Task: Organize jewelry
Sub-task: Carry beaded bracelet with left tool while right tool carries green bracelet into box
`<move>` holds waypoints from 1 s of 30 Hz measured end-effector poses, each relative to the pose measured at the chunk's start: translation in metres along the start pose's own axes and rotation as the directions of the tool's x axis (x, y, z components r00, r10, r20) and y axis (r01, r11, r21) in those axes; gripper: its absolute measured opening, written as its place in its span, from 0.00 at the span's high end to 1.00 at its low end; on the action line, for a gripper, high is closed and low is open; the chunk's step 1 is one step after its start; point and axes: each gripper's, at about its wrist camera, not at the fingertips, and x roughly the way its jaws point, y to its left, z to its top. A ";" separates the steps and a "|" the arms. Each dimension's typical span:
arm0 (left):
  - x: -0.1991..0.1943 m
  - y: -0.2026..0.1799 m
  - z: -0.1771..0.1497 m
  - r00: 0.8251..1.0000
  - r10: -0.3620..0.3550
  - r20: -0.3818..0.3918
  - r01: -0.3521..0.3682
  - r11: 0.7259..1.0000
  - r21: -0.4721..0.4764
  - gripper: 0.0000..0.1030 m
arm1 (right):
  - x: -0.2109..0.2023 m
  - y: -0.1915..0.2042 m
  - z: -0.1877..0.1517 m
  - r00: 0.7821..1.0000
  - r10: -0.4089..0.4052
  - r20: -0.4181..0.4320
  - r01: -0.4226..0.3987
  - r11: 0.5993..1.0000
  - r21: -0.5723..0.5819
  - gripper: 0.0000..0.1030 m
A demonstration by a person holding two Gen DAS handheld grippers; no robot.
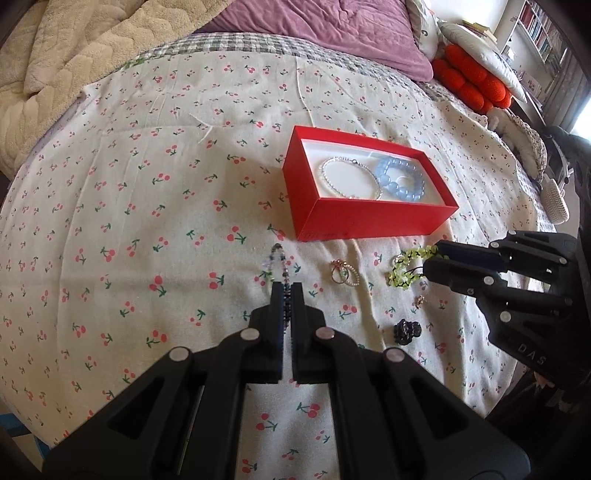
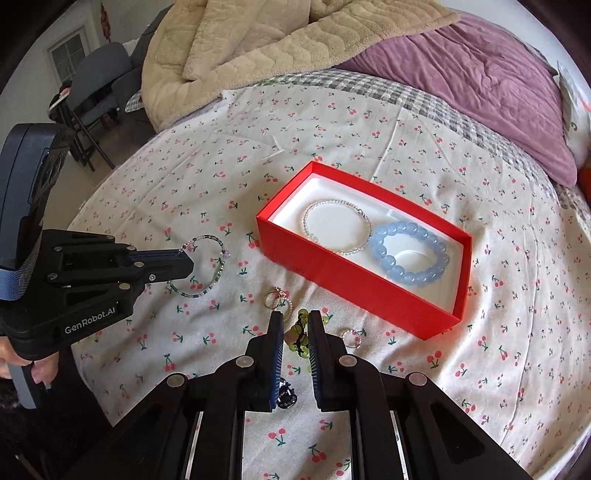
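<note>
A red box [image 1: 364, 221] [image 2: 354, 291] on the bed holds a clear bead bracelet [image 1: 349, 177] [image 2: 338, 227] and a blue bead bracelet [image 1: 400, 179] [image 2: 410, 253]. My left gripper [image 1: 287, 290] [image 2: 186, 262] is shut on a thin multicolour bead bracelet [image 1: 277, 263] [image 2: 207, 266] lying on the sheet. My right gripper [image 2: 295, 319] [image 1: 430, 260] is shut on a green bead bracelet [image 2: 300, 338] [image 1: 404, 271]. Gold and pearl rings [image 1: 341, 275] [image 2: 277, 297] lie between the grippers.
A black hair claw [image 1: 406, 331] [image 2: 284, 397], a small gold piece [image 1: 420, 301] and a beaded ring [image 2: 351, 338] lie on the cherry-print sheet [image 1: 147, 184]. A beige blanket [image 2: 258, 40], purple pillow [image 1: 332, 33] and red cushion [image 1: 472, 83] lie behind.
</note>
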 end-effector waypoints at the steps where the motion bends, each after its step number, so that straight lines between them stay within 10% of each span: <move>1: -0.002 -0.001 0.001 1.000 -0.003 0.006 0.003 1.000 0.000 0.97 | -0.003 -0.001 0.000 1.000 -0.002 0.007 0.002 1.000 0.004 0.87; 19: -0.028 -0.039 0.048 0.980 -0.157 0.125 0.156 0.988 0.016 0.97 | -0.046 -0.056 0.029 0.989 -0.036 0.140 0.012 0.986 0.169 0.87; 30: 0.022 -0.062 0.079 0.949 -0.307 0.078 0.310 0.950 -0.034 0.97 | -0.032 -0.094 0.038 0.988 -0.054 0.143 0.012 0.960 0.279 0.87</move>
